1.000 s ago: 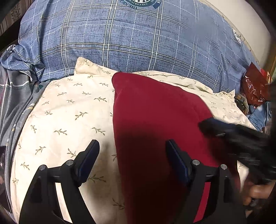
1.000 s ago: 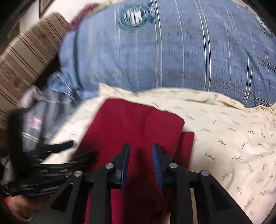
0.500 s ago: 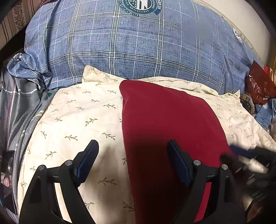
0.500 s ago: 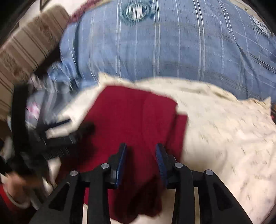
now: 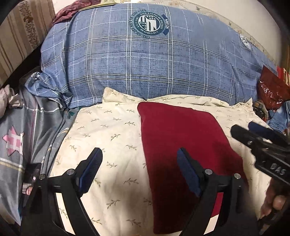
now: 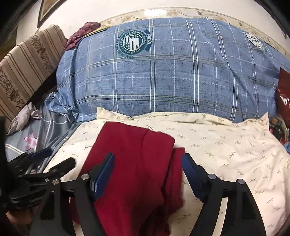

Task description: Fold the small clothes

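Both claws released above a part-folded red garment (image 5: 181, 138).
Lying centre frame on the cream pillow (image 5: 108, 130), it looks mid-fold; left gripper (image 5: 139, 170) and right gripper (image 6: 147, 172) hover spread, empty. Next probably calls for pinching an edge.

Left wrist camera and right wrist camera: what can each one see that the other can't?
Only the left wrist view shows the right gripper from the side, with white letters on its black body.

Only the right wrist view shows the folded dark red cloth's layered right edge, the dark picture frame on the wall, and the left gripper.

Both show the red cloth lying on the cream leaf-print pillow, the big blue plaid pillow behind it, and wide-open blue-padded fingers.
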`<control>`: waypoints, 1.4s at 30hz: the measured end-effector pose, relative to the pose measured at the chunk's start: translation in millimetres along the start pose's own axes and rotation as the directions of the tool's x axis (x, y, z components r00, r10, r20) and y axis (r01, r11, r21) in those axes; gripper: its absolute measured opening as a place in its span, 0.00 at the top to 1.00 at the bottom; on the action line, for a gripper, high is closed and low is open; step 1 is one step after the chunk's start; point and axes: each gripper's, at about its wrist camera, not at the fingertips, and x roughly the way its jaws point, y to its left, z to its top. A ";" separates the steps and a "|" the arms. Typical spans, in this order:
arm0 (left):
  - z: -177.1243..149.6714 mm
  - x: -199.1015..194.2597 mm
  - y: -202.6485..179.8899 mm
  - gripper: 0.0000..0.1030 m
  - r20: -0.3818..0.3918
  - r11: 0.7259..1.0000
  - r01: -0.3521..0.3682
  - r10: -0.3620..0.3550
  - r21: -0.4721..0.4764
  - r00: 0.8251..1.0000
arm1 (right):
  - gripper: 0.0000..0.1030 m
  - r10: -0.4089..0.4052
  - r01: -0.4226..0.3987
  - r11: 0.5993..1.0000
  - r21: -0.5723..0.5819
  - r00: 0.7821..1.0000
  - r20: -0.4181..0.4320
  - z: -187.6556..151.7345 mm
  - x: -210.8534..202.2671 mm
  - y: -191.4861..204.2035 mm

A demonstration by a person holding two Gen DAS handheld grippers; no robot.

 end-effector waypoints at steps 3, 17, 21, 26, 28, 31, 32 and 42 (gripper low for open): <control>-5.3 14.7 4.0 0.18 -0.033 1.000 0.002 -0.002 -0.011 0.999 | 0.25 0.011 -0.011 1.000 -0.011 1.000 -0.017 -13.9 11.2 3.9; 1.6 38.4 10.2 0.18 -0.044 0.999 -0.034 0.033 -0.008 0.998 | 0.20 -0.036 0.036 0.994 -0.105 0.999 0.002 -20.8 23.3 19.4; 0.8 35.6 5.6 0.18 -0.023 0.999 -0.034 0.034 0.002 0.999 | 0.20 -0.041 0.040 0.994 -0.105 0.999 -0.006 -21.2 22.5 20.0; -1.4 39.0 1.2 0.18 -0.031 0.999 -0.045 0.045 0.016 0.999 | 0.17 -0.058 0.058 0.995 -0.087 0.998 0.008 -19.8 17.6 16.2; -2.0 40.3 0.8 0.18 -0.036 0.999 -0.049 0.050 0.015 0.998 | 0.16 -0.055 0.055 0.996 -0.069 0.998 0.000 -19.4 18.2 13.1; -1.9 40.8 1.3 0.18 -0.034 0.999 -0.051 0.052 0.011 0.998 | 0.14 -0.055 0.054 0.997 -0.055 0.998 -0.007 -19.1 19.4 10.2; -1.7 41.0 1.1 0.18 -0.035 0.999 -0.052 0.052 0.010 0.998 | 0.12 -0.058 0.057 0.997 -0.051 0.998 -0.007 -19.2 19.8 9.8; -1.3 40.3 1.8 0.18 -0.036 0.999 -0.048 0.049 0.005 0.998 | 0.11 -0.063 0.062 0.997 -0.043 0.998 -0.018 -22.2 24.8 12.0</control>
